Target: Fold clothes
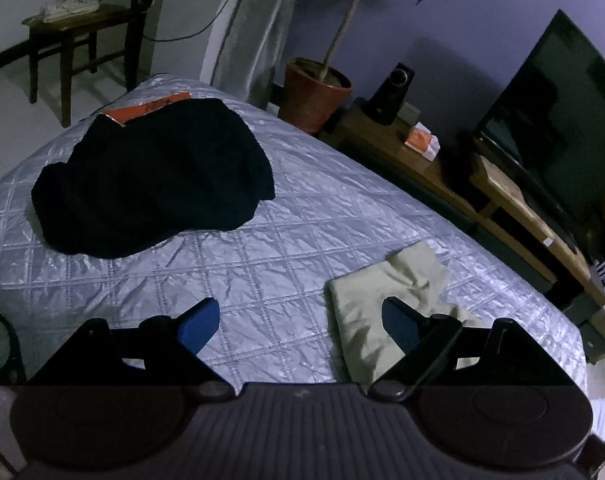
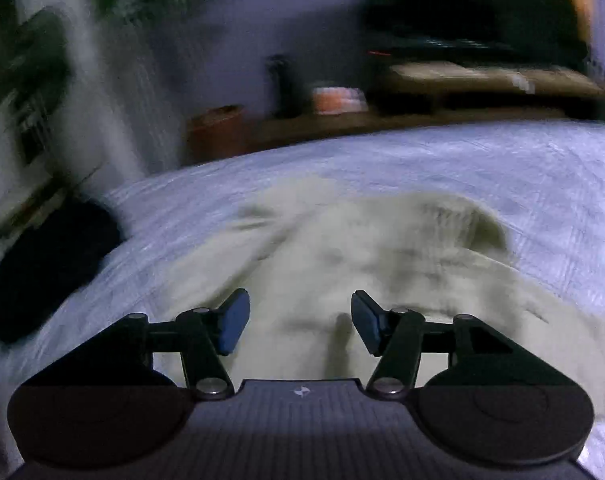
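Observation:
A pale green garment [image 1: 398, 280] lies folded on the silver quilted bed cover [image 1: 262, 248], at the right in the left wrist view. My left gripper [image 1: 300, 324] is open and empty above the cover, its right finger over the garment's near edge. A black garment [image 1: 154, 180] lies crumpled further back on the left. In the blurred right wrist view the same pale green garment [image 2: 362, 252] spreads just ahead of my right gripper [image 2: 300, 322], which is open and empty above it. The black garment [image 2: 46, 268] shows at the left.
An orange item [image 1: 150, 108] lies under the black garment's far edge. Beyond the bed stand a low wooden bench [image 1: 442, 172] with a speaker [image 1: 390, 92] and a television [image 1: 558, 128], a potted plant [image 1: 314, 88] and a wooden stool [image 1: 78, 36].

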`<state>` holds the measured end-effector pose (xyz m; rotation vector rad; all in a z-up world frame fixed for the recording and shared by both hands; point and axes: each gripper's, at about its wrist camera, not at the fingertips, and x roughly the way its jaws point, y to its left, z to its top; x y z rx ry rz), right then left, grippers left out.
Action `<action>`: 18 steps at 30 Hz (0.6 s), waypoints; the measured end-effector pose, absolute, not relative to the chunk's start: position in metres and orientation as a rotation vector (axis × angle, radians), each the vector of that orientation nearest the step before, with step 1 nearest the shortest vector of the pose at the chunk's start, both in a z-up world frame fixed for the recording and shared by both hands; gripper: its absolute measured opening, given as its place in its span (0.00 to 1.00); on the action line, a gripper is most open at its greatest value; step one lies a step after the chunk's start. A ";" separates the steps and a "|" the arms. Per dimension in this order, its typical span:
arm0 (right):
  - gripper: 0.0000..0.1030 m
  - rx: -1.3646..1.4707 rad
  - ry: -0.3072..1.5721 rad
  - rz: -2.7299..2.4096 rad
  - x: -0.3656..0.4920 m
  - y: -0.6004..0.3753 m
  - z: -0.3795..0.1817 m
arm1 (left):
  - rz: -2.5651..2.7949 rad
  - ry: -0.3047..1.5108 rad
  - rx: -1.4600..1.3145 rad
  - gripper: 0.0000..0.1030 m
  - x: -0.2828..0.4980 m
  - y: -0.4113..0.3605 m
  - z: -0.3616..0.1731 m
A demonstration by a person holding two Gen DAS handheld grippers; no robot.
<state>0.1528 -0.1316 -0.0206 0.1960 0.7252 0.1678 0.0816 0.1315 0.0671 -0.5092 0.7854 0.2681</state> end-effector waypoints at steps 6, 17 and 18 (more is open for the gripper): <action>0.09 -0.033 0.773 0.343 0.147 -0.092 -0.041 | 0.277 0.788 -0.505 0.84 0.084 0.129 0.066; 0.75 -0.353 0.623 0.893 0.049 -0.040 -0.021 | 0.284 0.794 -0.501 0.84 0.084 0.128 0.065; 0.75 -0.313 0.619 0.892 0.048 -0.050 -0.014 | 0.285 0.795 -0.502 0.84 0.084 0.129 0.064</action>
